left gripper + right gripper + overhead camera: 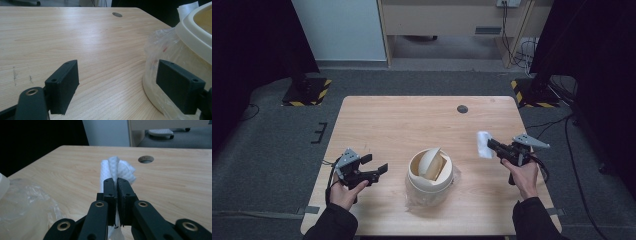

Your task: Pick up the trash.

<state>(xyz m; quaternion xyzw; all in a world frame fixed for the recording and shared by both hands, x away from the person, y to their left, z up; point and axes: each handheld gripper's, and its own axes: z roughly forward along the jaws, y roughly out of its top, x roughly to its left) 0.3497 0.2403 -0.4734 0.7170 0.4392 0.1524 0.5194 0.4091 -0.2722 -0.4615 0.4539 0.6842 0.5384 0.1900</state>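
Note:
A small cream bin (pixel 429 175) with a swing lid and a clear plastic liner stands on the wooden table (pixel 387 120), near its front edge. My right gripper (pixel 490 145) is to the right of the bin, above the table, shut on a crumpled white paper towel (pixel 483 143). In the right gripper view the towel (pixel 115 170) sticks out past the closed jaws of that gripper (pixel 116 183). My left gripper (pixel 377 164) is held open to the left of the bin, nothing between its jaws. In the left gripper view the bin (pixel 190 42) fills the right edge.
A round cable hole (pixel 462 109) sits near the table's far edge. Black stand bases with yellow-striped feet (pixel 307 90) flank the table on the grey floor. The liner (pixel 27 200) spreads around the bin's base.

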